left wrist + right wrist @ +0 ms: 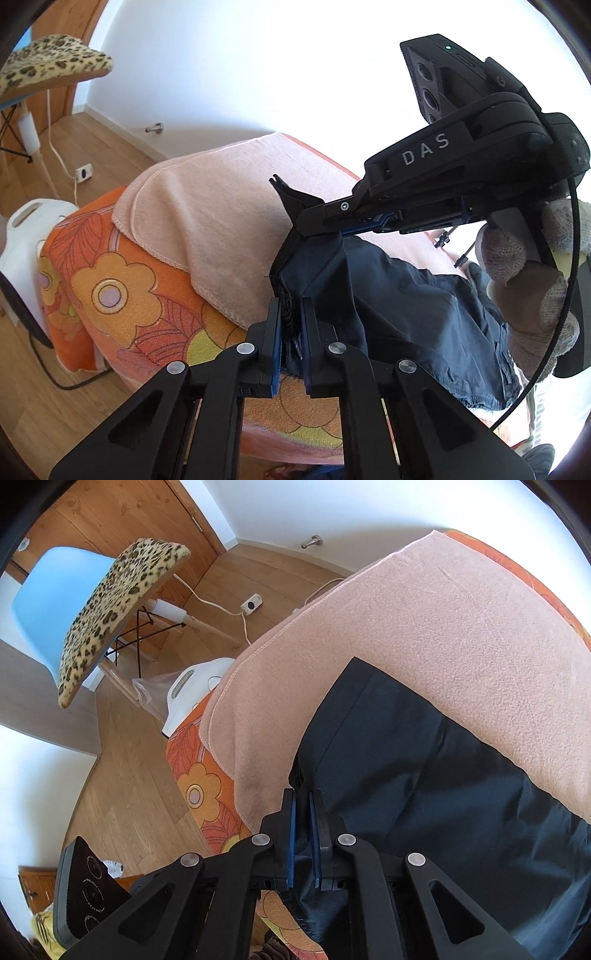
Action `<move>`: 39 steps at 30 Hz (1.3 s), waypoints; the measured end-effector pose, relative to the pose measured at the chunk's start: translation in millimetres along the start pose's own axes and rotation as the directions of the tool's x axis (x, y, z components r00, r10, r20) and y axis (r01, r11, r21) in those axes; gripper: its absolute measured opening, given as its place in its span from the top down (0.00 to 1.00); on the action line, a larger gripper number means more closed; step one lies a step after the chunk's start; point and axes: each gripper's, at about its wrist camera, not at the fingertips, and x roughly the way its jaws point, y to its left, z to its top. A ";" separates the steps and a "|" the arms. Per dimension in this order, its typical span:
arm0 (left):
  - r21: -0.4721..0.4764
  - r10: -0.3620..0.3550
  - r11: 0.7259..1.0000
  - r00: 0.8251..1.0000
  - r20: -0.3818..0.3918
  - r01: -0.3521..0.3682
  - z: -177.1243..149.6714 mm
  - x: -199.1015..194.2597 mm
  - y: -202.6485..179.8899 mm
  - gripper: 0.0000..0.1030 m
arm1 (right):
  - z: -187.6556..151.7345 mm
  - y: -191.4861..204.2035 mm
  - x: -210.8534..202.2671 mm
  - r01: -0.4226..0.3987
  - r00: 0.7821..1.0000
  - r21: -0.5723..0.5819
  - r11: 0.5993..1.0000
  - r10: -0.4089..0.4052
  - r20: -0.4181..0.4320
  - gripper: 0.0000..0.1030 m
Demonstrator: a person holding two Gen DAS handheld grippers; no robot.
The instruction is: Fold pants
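Note:
Dark navy pants (413, 306) lie on a pink blanket (214, 214) over a bed. In the left wrist view my left gripper (290, 314) is shut on a bunched edge of the pants near the bed's side. Just above it my right gripper (293, 230), held by a gloved hand (517, 266), pinches a raised fold of the same cloth. In the right wrist view the right gripper (303, 805) points steeply down, with dark cloth of the pants (424, 775) caught between its blue pads. The pants spread flat to the right across the blanket (424, 620).
An orange floral bedcover (122, 280) lies under the blanket. Beside the bed stand a white appliance (192, 690) and a blue chair with a leopard cushion (118, 609). A socket strip (252, 603) and cable lie on the wooden floor (133, 797).

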 end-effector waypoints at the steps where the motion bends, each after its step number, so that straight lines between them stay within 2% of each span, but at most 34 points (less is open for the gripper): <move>1: 0.017 -0.006 1.000 1.000 0.009 0.006 0.0 -1.5 -3.9 0.93 | 1.0 -0.9 -0.9 -0.003 1.000 -0.003 1.000 0.003 -0.006 0.95; 4: 0.064 -0.019 0.998 1.000 0.019 0.017 -0.8 -2.2 -14.0 0.93 | 12.2 3.0 5.1 0.017 0.999 -0.008 1.000 -0.018 -0.041 0.74; 5: 0.071 -0.021 0.997 1.000 0.021 0.020 -1.0 -0.6 -15.4 0.93 | 15.6 5.0 5.8 0.041 0.998 -0.022 0.999 -0.042 -0.044 0.65; 7: 0.075 -0.031 0.997 0.999 0.019 0.029 -1.3 1.6 -18.1 0.93 | 21.4 10.3 11.0 0.088 0.994 -0.060 0.994 -0.092 -0.060 0.55; 9: 0.078 -0.038 0.996 0.999 0.018 0.036 -1.6 3.7 -19.7 0.93 | 28.3 17.4 19.9 0.121 0.988 -0.094 0.988 -0.129 -0.087 0.51; 12: 0.091 -0.040 0.995 0.999 0.023 0.038 -2.3 3.0 -22.3 0.93 | 35.4 26.6 35.1 0.187 0.973 -0.139 0.972 -0.203 -0.112 0.51; 13: 0.102 -0.037 0.994 0.999 0.024 0.034 -2.8 2.3 -23.8 0.93 | 36.1 27.7 41.4 0.205 0.966 -0.150 0.967 -0.225 -0.130 0.51; 14: 0.115 -0.034 0.993 0.999 0.024 0.031 -3.3 1.0 -25.6 0.93 | 36.6 27.0 47.0 0.215 0.960 -0.152 0.965 -0.238 -0.147 0.57; 15: 0.127 -0.031 0.992 0.999 0.023 0.028 -3.4 0.7 -25.6 0.93 | 36.5 24.7 50.7 0.222 0.957 -0.147 0.964 -0.244 -0.157 0.68; 16: 0.133 -0.024 0.991 0.999 0.021 0.021 -3.6 -0.2 -25.8 0.93 | 36.3 22.0 53.1 0.212 0.958 -0.136 0.968 -0.233 -0.166 0.86; 17: 0.131 -0.012 0.991 1.000 0.021 0.009 -4.0 -2.1 -25.0 0.91 | 35.6 19.3 53.1 0.199 0.962 -0.121 0.972 -0.218 -0.163 0.88; 18: 0.119 -0.001 0.993 1.000 0.023 -0.001 -3.7 -2.9 -22.4 0.84 | 34.7 16.9 51.5 0.191 0.966 -0.111 0.975 -0.207 -0.155 0.92; 19: 0.095 0.009 0.995 1.000 0.021 -0.011 -3.1 -2.9 -19.0 0.69 | 33.0 14.9 49.2 0.184 0.969 -0.104 0.977 -0.198 -0.147 0.95; 21: 0.045 0.020 0.999 1.000 0.019 -0.021 -2.1 -2.1 -11.1 0.53 | 31.6 9.5 43.5 0.168 0.975 -0.082 0.982 -0.178 -0.133 0.96; 23: 0.008 0.017 1.000 1.000 0.003 -0.017 -1.4 2.5 -6.1 0.52 | 30.3 1.9 35.3 0.142 0.982 -0.047 0.989 -0.147 -0.121 0.97; 25: -0.020 0.043 0.999 0.999 -0.012 -0.043 0.1 8.1 -3.9 0.52 | 29.7 -1.6 28.4 0.123 0.986 -0.025 0.992 -0.125 -0.106 0.97; 28: -0.065 -0.014 0.998 1.000 -0.013 0.014 3.5 13.9 -1.9 0.52 | 28.1 -5.1 17.1 0.099 0.992 -0.003 0.995 -0.099 -0.083 0.98; 30: -0.093 -0.093 0.991 0.996 -0.011 0.092 6.6 18.2 -2.8 0.55 | 27.1 -7.8 10.9 0.086 0.994 0.010 0.996 -0.085 -0.073 0.98; 32: -0.086 -0.127 0.988 0.992 -0.003 0.126 11.2 18.6 -8.0 0.86 | 27.1 -10.8 5.7 0.083 0.995 0.022 0.996 -0.082 -0.062 0.98; 33: -0.068 -0.135 0.989 0.991 -0.001 0.135 13.3 17.8 -12.2 0.94 | 27.2 -12.8 2.8 0.082 0.995 0.027 0.996 -0.080 -0.057 0.98; 37: -0.026 -0.147 0.989 0.988 0.054 0.149 26.0 2.3 -13.9 0.94 | 27.8 -20.7 -15.1 0.020 1.000 0.077 0.997 -0.019 -0.010 0.99; 39: -0.035 -0.147 0.988 0.985 0.092 0.150 37.0 -6.9 -6.8 0.94 | 31.1 -16.8 -26.8 -0.015 0.999 0.084 0.996 0.013 0.031 0.99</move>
